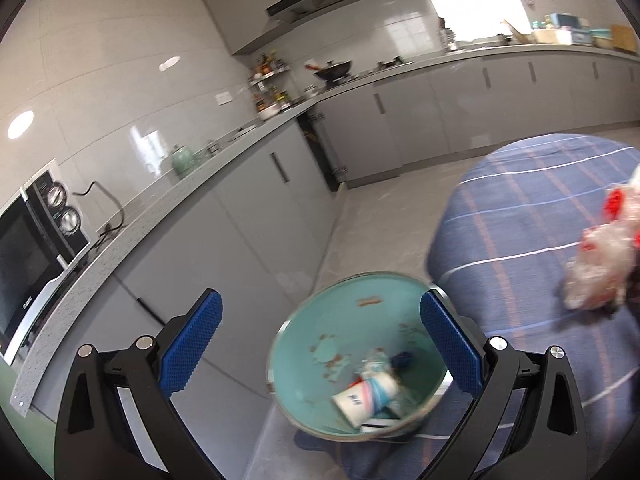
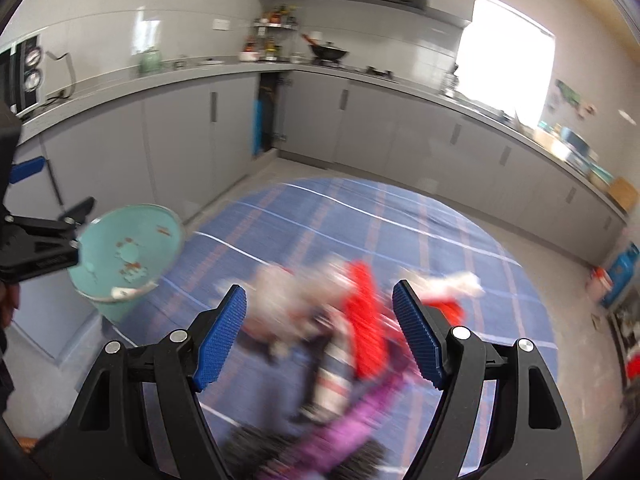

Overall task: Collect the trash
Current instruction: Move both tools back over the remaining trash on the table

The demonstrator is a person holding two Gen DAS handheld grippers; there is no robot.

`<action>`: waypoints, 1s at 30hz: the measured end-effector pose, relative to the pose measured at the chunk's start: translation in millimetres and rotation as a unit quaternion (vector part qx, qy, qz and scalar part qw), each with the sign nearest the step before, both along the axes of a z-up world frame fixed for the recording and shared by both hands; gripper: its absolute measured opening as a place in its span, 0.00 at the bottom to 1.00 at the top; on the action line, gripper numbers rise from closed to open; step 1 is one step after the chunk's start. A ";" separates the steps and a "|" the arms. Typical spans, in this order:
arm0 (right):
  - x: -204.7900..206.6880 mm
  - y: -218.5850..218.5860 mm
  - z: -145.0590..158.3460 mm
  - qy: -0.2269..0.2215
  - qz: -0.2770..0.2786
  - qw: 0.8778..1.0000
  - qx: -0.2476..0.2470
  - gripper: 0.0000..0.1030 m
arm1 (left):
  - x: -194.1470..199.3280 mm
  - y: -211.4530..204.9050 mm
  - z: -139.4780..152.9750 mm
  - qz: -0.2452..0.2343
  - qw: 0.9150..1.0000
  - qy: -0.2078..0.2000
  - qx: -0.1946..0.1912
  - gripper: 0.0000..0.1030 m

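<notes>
A teal bin (image 1: 344,344) with a paper cup (image 1: 366,396) and other scraps inside sits tilted at the edge of a round table with a blue plaid cloth (image 1: 532,216). My left gripper (image 1: 320,344) is open, its right finger at the bin's rim. In the right wrist view the bin (image 2: 132,244) is at the left, next to the left gripper. My right gripper (image 2: 320,336) is open above a blurred heap of trash (image 2: 352,320): clear and red wrappers, a striped cup, a purple packet. Crumpled red-and-clear wrappers (image 1: 600,264) show at the left wrist view's right edge.
Grey kitchen cabinets and a countertop (image 1: 192,188) run along the walls, with a microwave (image 1: 28,252), a green kettle (image 1: 182,160), a spice rack and a wok (image 1: 334,70). Grey floor (image 2: 520,220) surrounds the table. Blue and red items (image 2: 618,276) lie at the right.
</notes>
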State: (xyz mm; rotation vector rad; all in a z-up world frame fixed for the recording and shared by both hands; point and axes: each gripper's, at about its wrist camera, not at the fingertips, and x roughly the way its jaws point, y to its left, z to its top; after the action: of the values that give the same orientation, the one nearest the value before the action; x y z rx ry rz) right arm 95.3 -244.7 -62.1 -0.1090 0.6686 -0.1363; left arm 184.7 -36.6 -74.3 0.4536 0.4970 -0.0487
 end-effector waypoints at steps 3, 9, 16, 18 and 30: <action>-22.5 -29.6 -5.5 0.003 -0.030 1.000 0.003 0.73 | -14.3 -22.1 -2.0 -0.027 1.000 0.000 0.003 0.95; -52.6 -61.7 -19.1 0.012 -0.060 0.998 0.008 0.73 | -41.6 -60.3 -11.3 -0.070 0.997 0.013 0.008 0.95; -84.7 -81.3 -40.9 0.031 -0.080 0.996 0.004 0.73 | -81.1 -95.1 -11.1 -0.122 0.992 0.019 -0.008 0.95; -97.2 -89.4 -45.7 0.032 -0.089 0.996 0.005 0.73 | -89.7 -105.9 -11.6 -0.138 0.990 0.023 -0.016 0.95; -128.8 -117.4 -64.6 0.038 -0.125 0.991 0.013 0.73 | -134.0 -184.0 -36.2 -0.231 0.971 0.060 0.009 0.95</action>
State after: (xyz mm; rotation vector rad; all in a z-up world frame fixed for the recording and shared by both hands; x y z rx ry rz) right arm -33.5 -362.2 -126.7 -0.0056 0.7587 -0.3656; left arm 50.7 -220.6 -110.4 0.5799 0.5029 -0.5238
